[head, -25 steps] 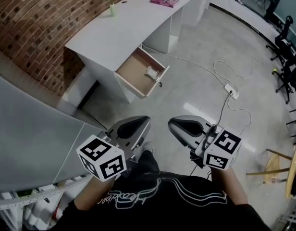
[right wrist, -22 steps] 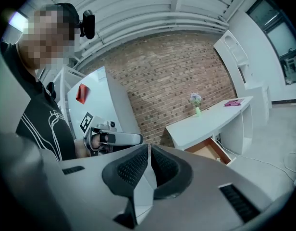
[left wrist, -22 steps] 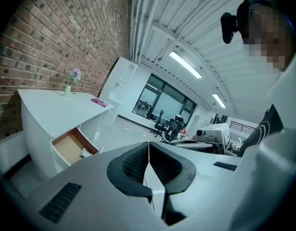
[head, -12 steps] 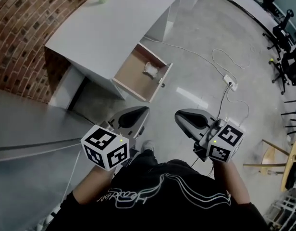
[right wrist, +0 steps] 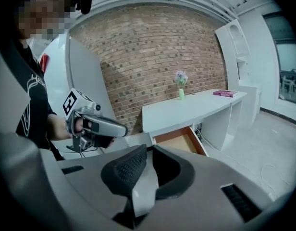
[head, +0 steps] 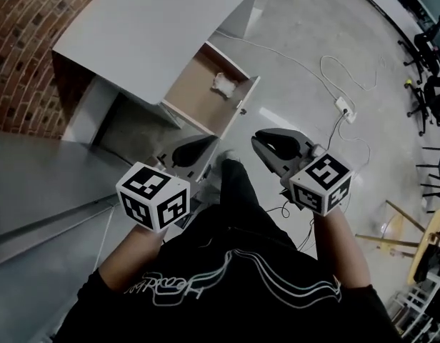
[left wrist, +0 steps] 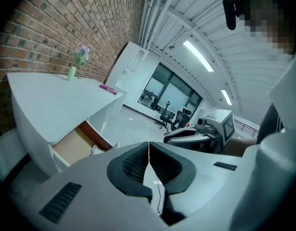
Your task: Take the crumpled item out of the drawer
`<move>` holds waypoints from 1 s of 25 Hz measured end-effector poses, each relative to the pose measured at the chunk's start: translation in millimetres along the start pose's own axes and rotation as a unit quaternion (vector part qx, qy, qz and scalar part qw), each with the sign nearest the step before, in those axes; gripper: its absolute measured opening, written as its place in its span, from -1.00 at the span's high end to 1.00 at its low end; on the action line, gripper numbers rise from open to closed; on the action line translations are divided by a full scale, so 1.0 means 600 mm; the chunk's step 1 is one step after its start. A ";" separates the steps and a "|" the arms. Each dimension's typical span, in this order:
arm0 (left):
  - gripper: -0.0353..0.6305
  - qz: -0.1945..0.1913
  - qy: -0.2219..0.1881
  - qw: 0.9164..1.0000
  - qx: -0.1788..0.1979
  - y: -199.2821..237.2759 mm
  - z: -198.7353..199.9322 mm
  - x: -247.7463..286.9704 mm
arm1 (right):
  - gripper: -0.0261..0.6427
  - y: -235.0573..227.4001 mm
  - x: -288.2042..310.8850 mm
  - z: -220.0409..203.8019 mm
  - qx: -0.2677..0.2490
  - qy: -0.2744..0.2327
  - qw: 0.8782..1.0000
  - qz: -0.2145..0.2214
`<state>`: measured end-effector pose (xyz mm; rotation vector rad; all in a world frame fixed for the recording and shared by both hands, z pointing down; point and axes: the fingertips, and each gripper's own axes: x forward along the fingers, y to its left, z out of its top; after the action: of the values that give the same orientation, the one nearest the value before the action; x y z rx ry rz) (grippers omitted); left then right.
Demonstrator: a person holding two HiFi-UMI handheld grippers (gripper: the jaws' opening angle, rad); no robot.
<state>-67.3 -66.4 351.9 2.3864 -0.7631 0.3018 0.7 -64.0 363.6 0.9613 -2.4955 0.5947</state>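
Observation:
A white crumpled item (head: 224, 84) lies in the open wooden drawer (head: 198, 98) of a white desk (head: 156, 27), near the drawer's front panel. The left gripper view shows it too, as the crumpled item (left wrist: 95, 149) in the drawer (left wrist: 73, 146). My left gripper (head: 211, 143) and right gripper (head: 256, 138) are held side by side in the air, short of the drawer and above the floor. Both are shut with nothing between the pads, as seen at the left gripper (left wrist: 149, 152) and right gripper (right wrist: 149, 151). The right gripper view shows the drawer (right wrist: 179, 141) but not the item.
A brick wall (head: 27, 41) stands behind the desk. A power strip (head: 343, 108) with loose cables lies on the floor to the right. Office chairs (head: 434, 84) and a wooden stool (head: 420, 243) stand at the far right. A small vase (left wrist: 72, 71) and pink book (left wrist: 108, 88) sit on the desk.
The view has come closer to the desk and drawer. Both grippers have moved forward with it, still shut and empty.

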 end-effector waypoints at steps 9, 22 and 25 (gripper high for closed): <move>0.82 0.037 0.006 0.999 -0.006 0.080 0.032 0.071 | 0.76 -0.134 0.131 -0.008 -0.006 0.057 0.998 0.022; 0.82 0.077 0.025 0.995 -0.052 0.223 0.044 0.193 | 0.31 -0.339 0.348 -0.043 -0.021 0.159 0.986 0.048; 0.82 0.081 0.034 0.994 -0.063 0.251 0.029 0.209 | 0.28 -0.364 0.400 -0.071 -0.030 0.198 0.978 0.061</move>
<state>-53.9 -231.2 458.8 2.1893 -0.9176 0.3861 -1.8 -315.7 572.6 0.5995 -2.2092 0.6716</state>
